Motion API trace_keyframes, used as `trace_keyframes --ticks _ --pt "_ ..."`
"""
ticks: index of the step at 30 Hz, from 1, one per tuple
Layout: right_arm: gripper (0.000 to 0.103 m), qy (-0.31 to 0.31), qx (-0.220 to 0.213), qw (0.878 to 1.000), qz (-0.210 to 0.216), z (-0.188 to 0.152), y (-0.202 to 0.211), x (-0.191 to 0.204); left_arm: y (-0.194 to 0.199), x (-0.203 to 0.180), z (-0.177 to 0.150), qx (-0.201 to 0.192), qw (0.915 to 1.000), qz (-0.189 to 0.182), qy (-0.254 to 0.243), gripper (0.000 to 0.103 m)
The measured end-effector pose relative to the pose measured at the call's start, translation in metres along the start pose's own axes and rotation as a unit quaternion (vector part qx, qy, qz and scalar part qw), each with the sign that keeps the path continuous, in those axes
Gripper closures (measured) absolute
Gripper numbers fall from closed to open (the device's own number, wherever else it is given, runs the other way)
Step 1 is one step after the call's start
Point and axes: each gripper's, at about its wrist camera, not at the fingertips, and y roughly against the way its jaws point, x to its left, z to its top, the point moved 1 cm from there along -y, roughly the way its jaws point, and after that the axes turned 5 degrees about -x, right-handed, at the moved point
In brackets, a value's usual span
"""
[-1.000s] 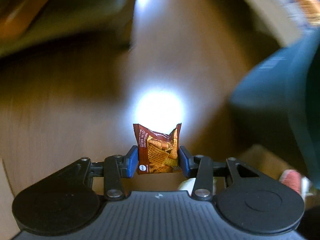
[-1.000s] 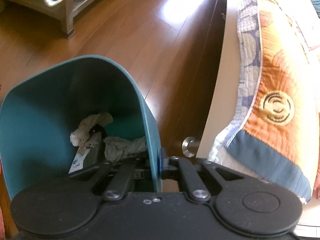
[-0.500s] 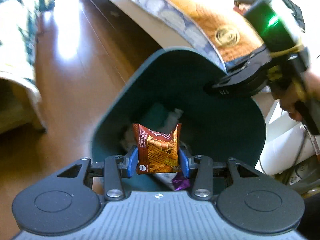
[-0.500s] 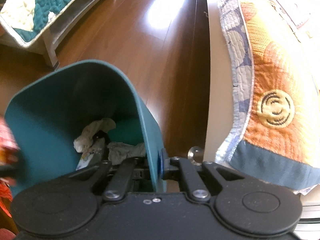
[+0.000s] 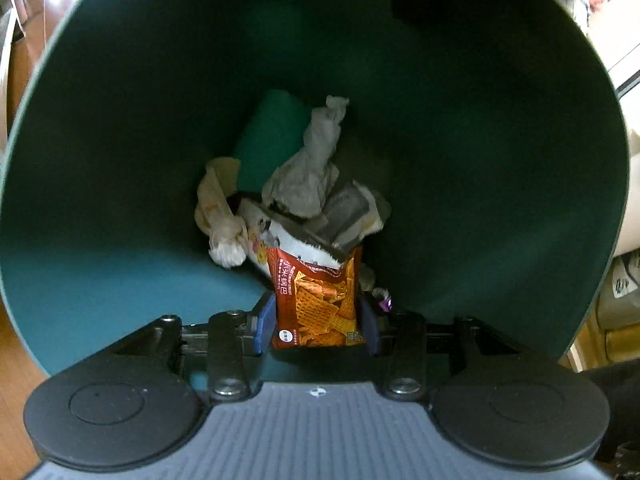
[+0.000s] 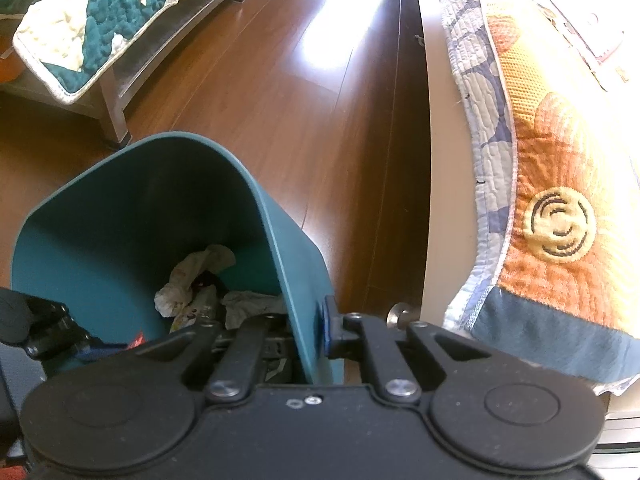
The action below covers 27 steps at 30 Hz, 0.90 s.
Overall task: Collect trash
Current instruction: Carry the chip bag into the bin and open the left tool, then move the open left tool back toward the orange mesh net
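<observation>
Left gripper (image 5: 318,322): both blue pads (image 5: 266,322) press the sides of a red-brown snack packet (image 5: 316,304), which stands upright between the jaws with its torn top edge pointing away from the camera. The packet is held inside the mouth of a teal bin (image 5: 120,160), above the litter on the bin's floor. Just beyond the packet lie crumpled grey-white tissues (image 5: 312,172), a knotted pale wrapper (image 5: 220,224) to the left, and a small purple scrap (image 5: 382,298) beside the right pad; whether the packet touches this litter cannot be told.

Right gripper (image 6: 320,330): the jaws are closed on the bin's thin rim, one blue pad (image 6: 329,330) flat against the outer face of the wall, the other finger inside and mostly hidden. In this view the bin (image 6: 120,216) is tilted, showing tissues at its bottom. Around it: wooden floor (image 6: 280,100), a quilted orange bedcover (image 6: 560,180) to the right, and a teal-and-cream quilt (image 6: 88,12) over a low bench at upper left.
</observation>
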Motion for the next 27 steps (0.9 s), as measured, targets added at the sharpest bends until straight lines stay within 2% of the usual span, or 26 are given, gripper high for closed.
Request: trace_keyframes --ticks 2,4,7,10,15,19,21,22,27 --pt "0.095 -0.001 -0.001 1.000 0.001 -0.001 0.001 0.000 -0.002 -0.002 0.001 -0.001 1.0000 0.003 -0.005 0.056" --pt "0.095 0.000 -0.001 1.000 0.002 -0.001 0.001 0.000 -0.001 -0.001 0.002 -0.004 1.0000 0.004 -0.002 0.046" --pt "0.094 -0.001 0.001 1.000 0.002 -0.001 0.002 0.000 0.008 0.004 0.001 -0.012 0.9999 -0.001 0.007 0.039" --pt "0.094 0.001 0.002 1.000 0.003 -0.001 0.002 0.001 0.017 0.005 0.001 -0.021 0.9998 -0.002 0.005 0.039" --pt "0.094 0.002 0.006 1.000 0.004 0.000 0.001 0.001 0.055 0.018 -0.009 -0.054 0.9985 -0.006 0.006 0.039" --pt "0.093 0.010 0.016 1.000 0.006 -0.002 0.002 0.001 0.097 0.040 -0.022 -0.103 0.9944 0.008 0.020 0.038" --pt "0.093 0.018 0.023 1.000 0.006 -0.005 0.003 0.001 0.113 0.053 -0.029 -0.123 0.9917 0.022 0.029 0.031" --pt "0.093 0.025 0.027 0.999 0.004 -0.006 0.003 0.003 0.120 0.060 -0.033 -0.131 0.9903 0.032 0.033 0.030" --pt "0.093 0.057 0.045 0.997 -0.006 -0.015 0.008 0.009 0.137 0.088 -0.052 -0.146 0.9849 0.082 0.044 0.030"
